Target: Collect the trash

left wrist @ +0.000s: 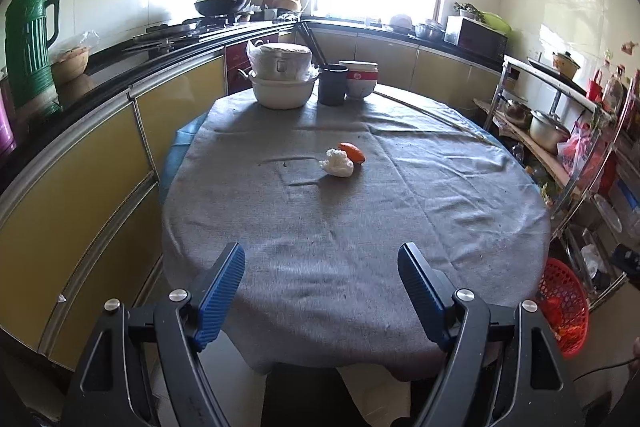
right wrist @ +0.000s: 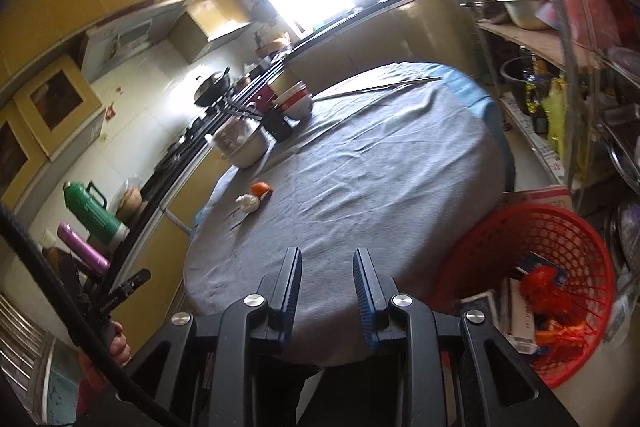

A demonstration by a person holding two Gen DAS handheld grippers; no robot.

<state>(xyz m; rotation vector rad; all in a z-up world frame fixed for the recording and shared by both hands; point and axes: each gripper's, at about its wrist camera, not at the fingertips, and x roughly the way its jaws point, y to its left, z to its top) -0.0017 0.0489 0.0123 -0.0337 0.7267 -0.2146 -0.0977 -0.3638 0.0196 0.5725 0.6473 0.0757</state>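
Note:
A crumpled white paper wad [left wrist: 337,163] and an orange peel [left wrist: 352,151] lie touching near the middle of the round table with a grey cloth [left wrist: 360,235]. Both show in the right wrist view, the wad [right wrist: 248,202] and the peel [right wrist: 261,189]. A red mesh basket [right wrist: 536,287] with trash in it stands on the floor at the table's right; it also shows in the left wrist view [left wrist: 562,307]. My left gripper [left wrist: 322,291] is open and empty over the table's near edge. My right gripper [right wrist: 327,287] is open and empty, also at the near edge.
A white pot stack [left wrist: 282,79], a dark cup [left wrist: 333,85] and stacked bowls [left wrist: 361,79] stand at the table's far side. A counter with a green thermos [left wrist: 30,43] runs along the left. A metal shelf rack [left wrist: 560,131] stands on the right.

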